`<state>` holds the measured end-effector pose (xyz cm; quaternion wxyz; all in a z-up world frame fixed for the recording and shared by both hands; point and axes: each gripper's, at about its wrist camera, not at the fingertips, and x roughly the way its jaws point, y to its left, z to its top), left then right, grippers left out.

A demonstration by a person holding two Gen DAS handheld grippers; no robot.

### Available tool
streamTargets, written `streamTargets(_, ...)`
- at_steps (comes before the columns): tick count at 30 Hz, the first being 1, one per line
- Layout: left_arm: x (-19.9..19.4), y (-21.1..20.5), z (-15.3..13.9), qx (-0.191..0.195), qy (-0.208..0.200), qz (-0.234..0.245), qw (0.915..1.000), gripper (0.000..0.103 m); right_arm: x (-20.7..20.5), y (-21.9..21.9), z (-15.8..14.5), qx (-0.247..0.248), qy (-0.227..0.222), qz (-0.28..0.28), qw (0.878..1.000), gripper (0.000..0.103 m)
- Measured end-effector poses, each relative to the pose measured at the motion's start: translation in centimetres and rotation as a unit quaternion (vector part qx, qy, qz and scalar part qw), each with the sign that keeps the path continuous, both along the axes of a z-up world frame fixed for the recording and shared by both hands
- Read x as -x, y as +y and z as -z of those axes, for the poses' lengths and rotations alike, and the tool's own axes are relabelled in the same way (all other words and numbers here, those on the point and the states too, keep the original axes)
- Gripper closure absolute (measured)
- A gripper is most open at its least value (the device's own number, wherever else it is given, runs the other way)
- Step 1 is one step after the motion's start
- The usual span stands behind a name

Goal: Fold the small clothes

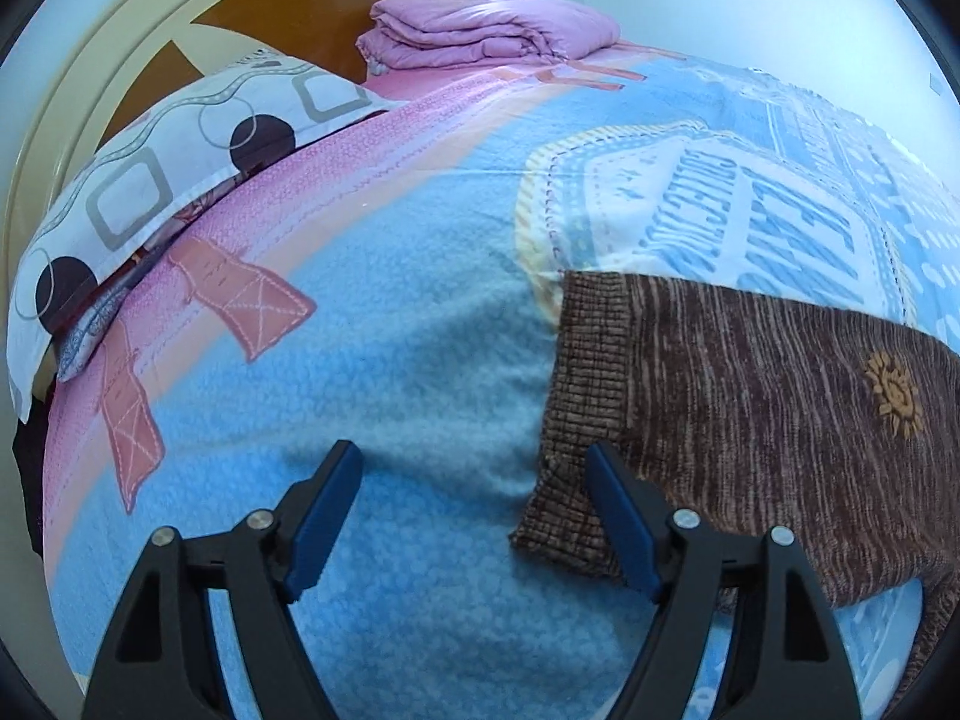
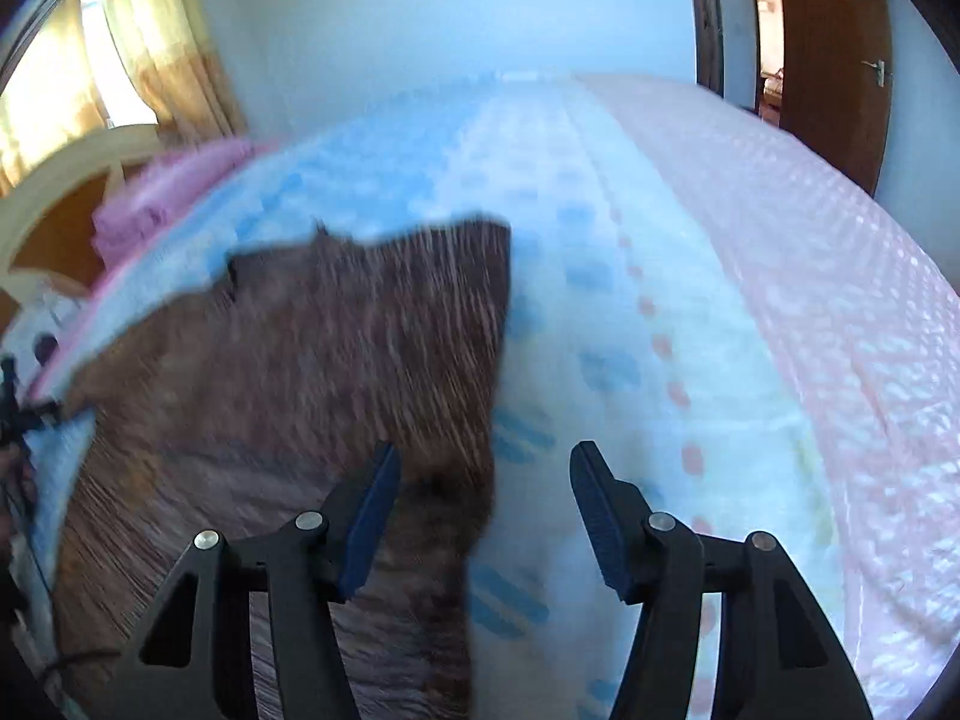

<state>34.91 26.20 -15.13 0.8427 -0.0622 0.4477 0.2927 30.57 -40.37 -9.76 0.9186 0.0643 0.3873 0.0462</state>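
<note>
A small brown striped knit garment [image 1: 750,396] with an orange sun emblem lies flat on the blue blanket [image 1: 390,390]. My left gripper [image 1: 474,468] is open just above the blanket, its right finger over the garment's ribbed left edge. In the right wrist view, which is blurred by motion, the same garment [image 2: 312,372] spreads across the left half. My right gripper [image 2: 483,468] is open and empty, its jaws astride the garment's right edge.
A patterned pillow [image 1: 150,180] and a folded pink quilt [image 1: 486,30] lie by the cream headboard [image 1: 90,78]. A pink blanket band [image 2: 840,312] runs along the right. A brown door [image 2: 840,60] and curtains [image 2: 132,48] stand behind the bed.
</note>
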Motion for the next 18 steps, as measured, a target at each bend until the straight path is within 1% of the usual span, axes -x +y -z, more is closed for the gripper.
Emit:
streamTargets(3, -0.3, 0.1, 0.0, 0.005, 0.000, -0.005, 1.0000, 0.024, -2.8, 1.2, -0.6, 0.013, 0.002, 0.000, 1.000, 0.044)
streamTargets(5, -0.4, 0.1, -0.1, 0.008, 0.000, -0.011, 0.9999, 0.024, -5.6, 2.9, 0.4, 0.030, 0.027, -0.006, 0.999, 0.044)
streamTargets(7, -0.5, 0.1, 0.0, 0.006, -0.001, -0.014, 0.9999, 0.023, -7.2, 3.9, 1.6, 0.077, 0.041, 0.002, 0.996, 0.044)
streamTargets(8, -0.5, 0.1, 0.0, 0.002, -0.001, -0.014, 0.9999, 0.023, -8.1, 4.0, 2.4, 0.107, 0.054, 0.014, 0.993, 0.044)
streamTargets(9, -0.5, 0.1, 0.1, -0.001, -0.001, -0.015, 0.9999, 0.022, -9.0, 3.4, 3.5, 0.125, 0.072, 0.038, 0.989, 0.044)
streamTargets(10, -0.5, 0.0, 0.0, -0.009, -0.001, -0.017, 0.9998, 0.022, -9.3, 2.3, 3.9, 0.115, 0.077, 0.055, 0.989, 0.044)
streamTargets(12, -0.4, -0.1, -0.2, -0.037, 0.002, -0.024, 0.9990, 0.022, -9.2, 0.1, 3.9, 0.092, 0.079, 0.081, 0.989, 0.044)
streamTargets(14, 0.0, 0.1, -0.6, -0.062, -0.008, -0.038, 0.9973, 0.022, -8.6, -1.0, 3.8, 0.105, 0.075, 0.090, 0.988, 0.044)
streamTargets(16, 0.0, 0.3, -0.4, -0.049, -0.017, -0.030, 0.9982, 0.022, -8.0, -1.4, 3.7, 0.105, 0.071, 0.091, 0.988, 0.044)
streamTargets(17, -0.3, 0.2, 0.1, -0.034, -0.008, -0.015, 0.9993, 0.022, -7.8, -1.2, 3.7, 0.103, 0.071, 0.093, 0.988, 0.044)
streamTargets(18, -0.4, 0.0, 0.3, -0.032, -0.002, -0.006, 0.9995, 0.023, -7.6, -1.1, 3.5, 0.099, 0.070, 0.095, 0.988, 0.044)
